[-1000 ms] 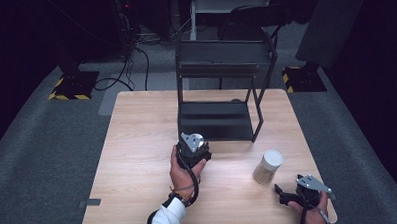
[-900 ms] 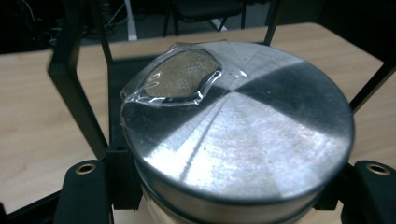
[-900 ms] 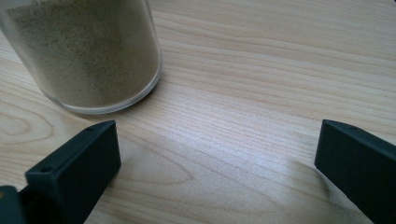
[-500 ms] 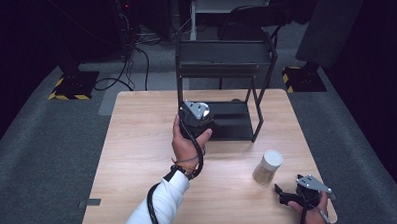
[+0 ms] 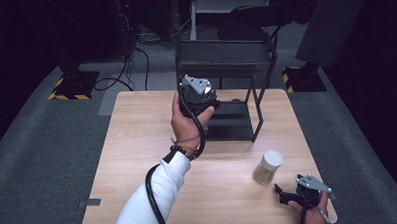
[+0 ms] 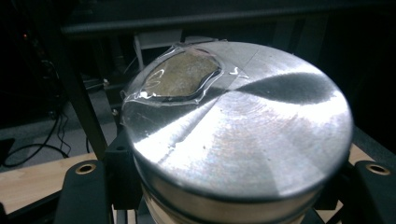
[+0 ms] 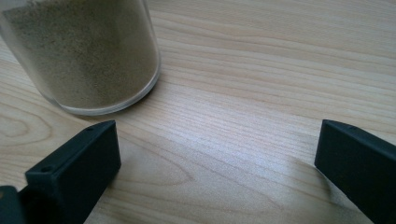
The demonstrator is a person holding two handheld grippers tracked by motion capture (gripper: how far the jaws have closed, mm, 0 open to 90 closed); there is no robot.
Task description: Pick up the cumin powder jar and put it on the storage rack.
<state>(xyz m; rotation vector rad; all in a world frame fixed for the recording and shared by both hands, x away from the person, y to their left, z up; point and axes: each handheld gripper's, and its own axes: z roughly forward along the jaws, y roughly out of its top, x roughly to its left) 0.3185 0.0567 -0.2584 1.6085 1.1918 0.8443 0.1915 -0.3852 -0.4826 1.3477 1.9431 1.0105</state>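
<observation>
The person's left gripper [image 5: 202,94] is being held raised in front of the black two-tier metal rack [image 5: 225,71], its fingers clamping a round jar with a shiny silver metal lid [image 6: 238,126]. It is sitting higher and closer to the rack than a second ago. The right gripper [image 5: 294,194] is resting with fingers wide apart and empty on the light wooden tabletop [image 5: 137,144], near a white-capped clear jar of tan powder [image 5: 267,166]; the held jar's body is hidden.

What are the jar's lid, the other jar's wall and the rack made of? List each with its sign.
Lid: apparently brushed metal, going by its fan-shaped sheen; a clear film window is set into it.
Second jar: clear plastic or glass, since the tan powder shows through; which one is unclear.
Rack: likely black-painted metal, with thin matte bars.
</observation>
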